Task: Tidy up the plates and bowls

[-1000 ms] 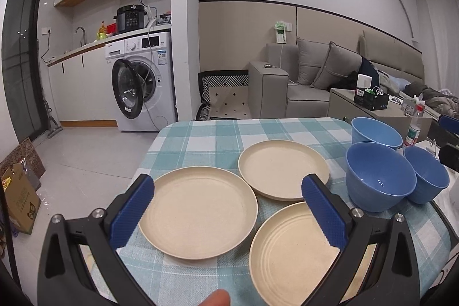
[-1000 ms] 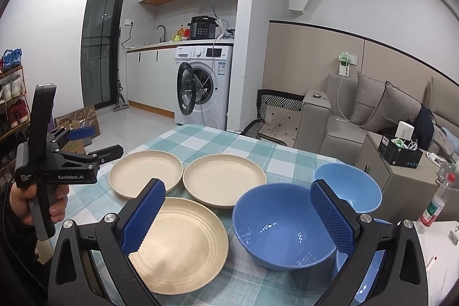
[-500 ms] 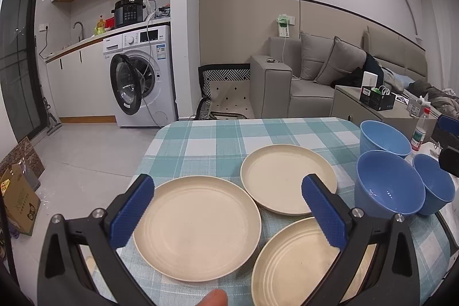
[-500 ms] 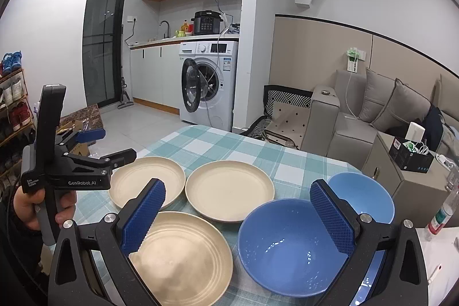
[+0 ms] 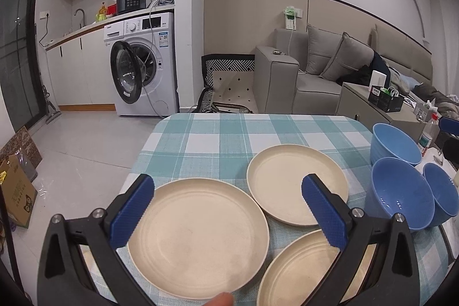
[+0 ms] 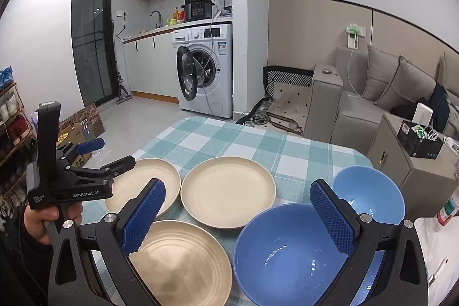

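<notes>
**On the checked table: 3 plates, 3 bowls, both grippers empty**

On the table [image 5: 229, 139], under a teal-and-white checked cloth, everything lies in a loose cluster toward the near edge.

- Near-left plate [image 5: 198, 243], cream, the largest in the left wrist view; it sits flat by the left table edge.
- Far plate [image 5: 287, 177], cream, flat, just beyond it and to the right, rims close together.
- Near-right plate [image 5: 298, 274], cream, ridged inside, partly behind the left tool's right finger.
- Big blue bowl [image 6: 287, 251], upright, just right of the ridged plate.
- Far blue bowl [image 6: 370, 191], lighter blue, upright, behind the big one.
- Small blue bowl [image 5: 441, 197], upright, at the right edge, against the big bowl.

Left gripper [image 5: 229, 208]: jaws spread wide, nothing between them, above the near-left plate. A hand [image 6: 43, 220] grips its handle.

Right gripper [image 6: 238, 211]: jaws wide apart, holding nothing, poised over the gap between ridged plate and big bowl.
</notes>
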A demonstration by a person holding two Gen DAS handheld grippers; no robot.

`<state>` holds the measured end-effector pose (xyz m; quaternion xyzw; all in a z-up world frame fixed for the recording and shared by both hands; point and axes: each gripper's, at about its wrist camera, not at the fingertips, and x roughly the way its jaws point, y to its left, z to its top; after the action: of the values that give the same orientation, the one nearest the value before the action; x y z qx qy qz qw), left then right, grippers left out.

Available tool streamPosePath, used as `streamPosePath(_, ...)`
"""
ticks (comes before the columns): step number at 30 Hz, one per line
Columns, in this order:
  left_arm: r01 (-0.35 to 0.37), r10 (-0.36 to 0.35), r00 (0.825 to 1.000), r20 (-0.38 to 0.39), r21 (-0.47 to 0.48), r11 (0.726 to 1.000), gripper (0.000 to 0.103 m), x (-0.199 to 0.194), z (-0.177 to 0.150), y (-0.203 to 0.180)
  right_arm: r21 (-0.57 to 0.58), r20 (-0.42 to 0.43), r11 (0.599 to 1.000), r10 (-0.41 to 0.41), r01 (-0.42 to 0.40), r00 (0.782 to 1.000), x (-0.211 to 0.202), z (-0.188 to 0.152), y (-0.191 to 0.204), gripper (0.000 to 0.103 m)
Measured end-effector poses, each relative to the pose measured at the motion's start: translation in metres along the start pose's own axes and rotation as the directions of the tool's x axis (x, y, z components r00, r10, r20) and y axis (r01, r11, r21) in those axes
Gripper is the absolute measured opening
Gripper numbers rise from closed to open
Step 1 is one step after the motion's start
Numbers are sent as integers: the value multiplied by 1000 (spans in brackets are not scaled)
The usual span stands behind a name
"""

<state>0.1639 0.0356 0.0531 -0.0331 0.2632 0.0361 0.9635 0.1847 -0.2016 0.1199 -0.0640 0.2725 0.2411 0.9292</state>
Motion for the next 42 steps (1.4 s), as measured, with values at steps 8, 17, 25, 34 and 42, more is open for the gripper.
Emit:
streamPosePath(8, 18, -17, 999, -51, 15, 1000, 103, 18, 5, -2, 16, -54, 1000, -3, 4, 999, 22, 15, -8, 103)
streamPosePath(17, 36, -32, 993, -110, 35, 999, 103, 41, 11, -10, 45, -129, 999, -15, 21, 992, 47, 27, -19, 103)
streamPosePath(25, 45, -38, 985, -166, 42, 998, 103, 65, 13, -19, 54, -215, 998, -31, 44, 976, 79, 30, -27, 103)
streamPosePath(34, 54, -36, 970, -240, 69, 996, 103, 99, 10, -29, 44, -344, 997, -39, 57, 938, 126, 25, -35, 103)
streamPosePath(42, 67, -51, 950, -310, 41, 997, 103, 130, 7, -31, 42, -423, 994, -74, 101, 903, 165, 20, -48, 103)
